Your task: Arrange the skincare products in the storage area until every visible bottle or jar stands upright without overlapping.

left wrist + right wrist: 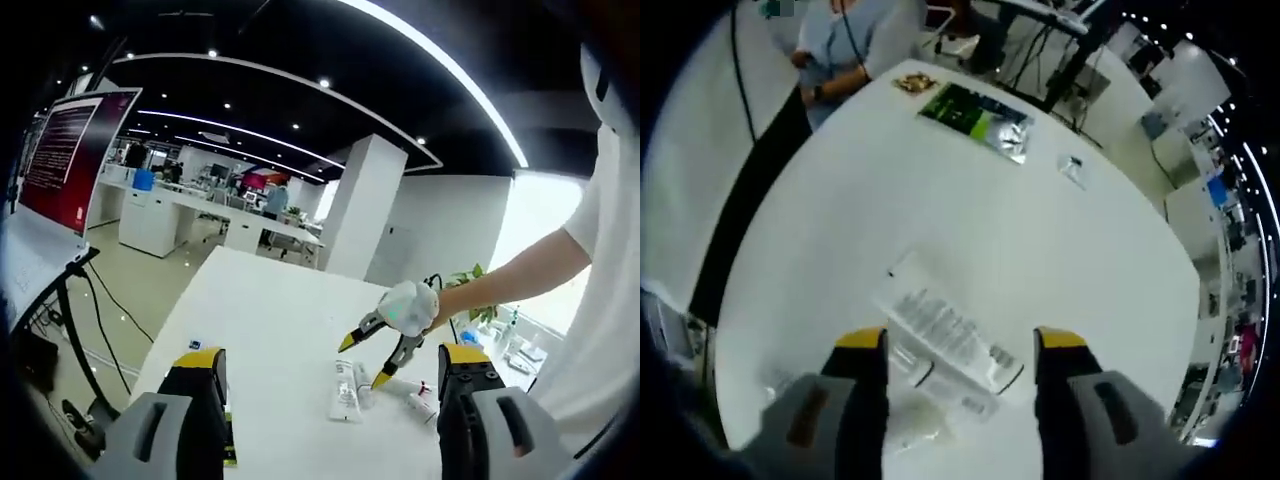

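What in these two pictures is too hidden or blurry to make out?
- Print on the flat-lying white squeeze tube: blurred, right gripper view.
- Small white tubes beyond the right gripper: too small, left gripper view.
- Green-and-silver foil packet: label too small, right gripper view.

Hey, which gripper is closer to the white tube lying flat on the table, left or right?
Right. The right gripper hangs just over the white tube, jaws open either side of it. The left gripper sits farther back, jaws open.

White printed squeeze tube: we see it lying flat on the white table.
Small white red-marked tube: lying flat just beside it.
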The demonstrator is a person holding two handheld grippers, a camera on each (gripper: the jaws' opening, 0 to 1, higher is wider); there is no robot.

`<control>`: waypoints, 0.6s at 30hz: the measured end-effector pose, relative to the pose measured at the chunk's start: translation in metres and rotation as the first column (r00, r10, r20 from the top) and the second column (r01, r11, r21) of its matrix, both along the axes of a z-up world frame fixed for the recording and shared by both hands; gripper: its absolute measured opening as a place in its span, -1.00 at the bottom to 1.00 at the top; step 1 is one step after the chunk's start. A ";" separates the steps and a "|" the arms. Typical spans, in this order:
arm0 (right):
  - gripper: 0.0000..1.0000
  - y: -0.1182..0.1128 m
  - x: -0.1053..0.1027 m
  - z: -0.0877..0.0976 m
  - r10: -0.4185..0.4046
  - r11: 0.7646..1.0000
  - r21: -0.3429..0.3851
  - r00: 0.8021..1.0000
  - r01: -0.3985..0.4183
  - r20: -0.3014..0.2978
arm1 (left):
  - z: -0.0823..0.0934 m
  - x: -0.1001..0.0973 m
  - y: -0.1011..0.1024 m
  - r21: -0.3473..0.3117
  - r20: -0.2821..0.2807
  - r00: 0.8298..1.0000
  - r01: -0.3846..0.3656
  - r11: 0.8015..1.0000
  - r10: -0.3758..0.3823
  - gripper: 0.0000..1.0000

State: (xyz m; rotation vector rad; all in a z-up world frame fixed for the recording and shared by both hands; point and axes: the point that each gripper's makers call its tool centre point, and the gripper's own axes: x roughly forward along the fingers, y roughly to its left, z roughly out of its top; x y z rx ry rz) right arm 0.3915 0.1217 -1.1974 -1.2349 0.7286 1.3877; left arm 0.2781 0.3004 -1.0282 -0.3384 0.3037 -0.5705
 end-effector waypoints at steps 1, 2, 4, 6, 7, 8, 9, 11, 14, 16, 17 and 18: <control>0.14 0.001 0.000 -0.003 0.009 1.000 -0.011 1.000 -0.009 -0.007 | -0.001 0.001 0.001 0.006 0.000 1.000 0.003 1.000 -0.003 0.78; 0.13 0.001 0.001 -0.007 0.025 0.999 -0.023 1.000 -0.025 -0.010 | -0.001 0.003 0.003 0.015 -0.002 1.000 0.003 1.000 -0.003 0.78; 0.12 0.000 0.001 -0.011 0.053 0.997 -0.051 0.998 -0.054 -0.018 | 0.000 0.003 0.004 0.013 0.003 1.000 0.004 1.000 -0.004 0.78; 0.12 -0.004 0.004 -0.020 0.089 0.990 -0.108 0.996 -0.091 -0.028 | 0.000 0.002 0.007 0.011 0.007 1.000 0.001 1.000 -0.001 0.78; 0.11 -0.004 0.005 -0.021 0.095 0.989 -0.114 0.995 -0.098 -0.027 | -0.001 0.001 0.007 0.011 0.005 1.000 0.001 1.000 -0.001 0.78; 0.10 -0.002 0.009 -0.023 0.094 0.988 -0.119 0.995 -0.097 -0.026 | -0.004 0.000 0.009 0.012 -0.002 1.000 -0.003 1.000 0.003 0.78; 0.09 -0.001 0.011 -0.025 0.090 0.988 -0.119 0.995 -0.093 -0.031 | -0.008 -0.001 0.010 0.011 -0.011 1.000 -0.007 1.000 0.007 0.78; 0.08 0.000 0.016 -0.029 0.088 0.988 -0.126 0.995 -0.092 -0.039 | -0.014 -0.002 0.011 0.004 -0.025 1.000 -0.011 1.000 0.011 0.78; 0.07 -0.004 0.022 -0.036 0.082 0.985 -0.149 0.995 -0.090 -0.055 | -0.023 -0.004 0.014 -0.004 -0.055 0.998 -0.008 1.000 0.007 0.76; 0.07 -0.009 0.029 -0.042 0.073 0.982 -0.167 0.996 -0.082 -0.059 | -0.025 -0.005 0.021 0.000 -0.059 0.998 -0.021 1.000 0.021 0.76; 0.06 -0.010 0.030 -0.043 0.068 0.982 -0.172 0.995 -0.078 -0.067 | -0.025 -0.005 0.024 -0.006 -0.062 0.998 -0.030 1.000 0.029 0.76; 0.06 -0.012 0.030 -0.045 0.064 0.980 -0.182 0.995 -0.077 -0.072 | -0.026 -0.004 0.026 -0.012 -0.067 0.997 -0.037 0.999 0.036 0.76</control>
